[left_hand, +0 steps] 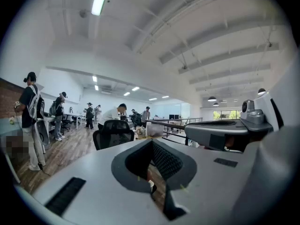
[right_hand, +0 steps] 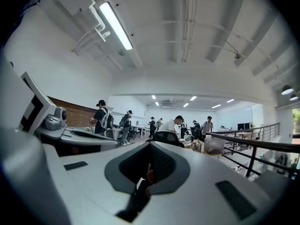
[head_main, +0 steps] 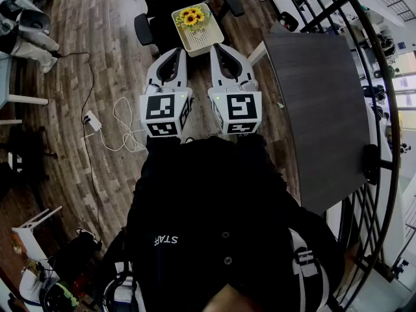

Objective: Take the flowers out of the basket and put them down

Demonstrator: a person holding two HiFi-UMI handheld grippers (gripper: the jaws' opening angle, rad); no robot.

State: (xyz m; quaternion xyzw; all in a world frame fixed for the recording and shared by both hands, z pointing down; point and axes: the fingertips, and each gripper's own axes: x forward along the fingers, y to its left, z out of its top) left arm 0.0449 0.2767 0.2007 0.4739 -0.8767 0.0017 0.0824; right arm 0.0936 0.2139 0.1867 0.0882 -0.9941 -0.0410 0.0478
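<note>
A cream basket (head_main: pixel 203 38) with yellow sunflowers (head_main: pixel 190 17) at its far end rests on a black office chair (head_main: pixel 151 26), straight ahead in the head view. My left gripper (head_main: pixel 175 51) and right gripper (head_main: pixel 217 48) are held side by side just short of the basket, with their tips at its near corners. Both are shut with nothing between the jaws. In the left gripper view my left gripper (left_hand: pixel 151 143) shows its jaws meeting, as does my right gripper (right_hand: pixel 150 147) in the right gripper view. Neither touches the flowers.
A dark grey table (head_main: pixel 318 109) stands to the right, with a black curved railing (head_main: pixel 383 142) beyond it. A white charger and cable (head_main: pixel 97 122) lie on the wooden floor at left. People stand at desks (right_hand: pixel 126 125) in the distance.
</note>
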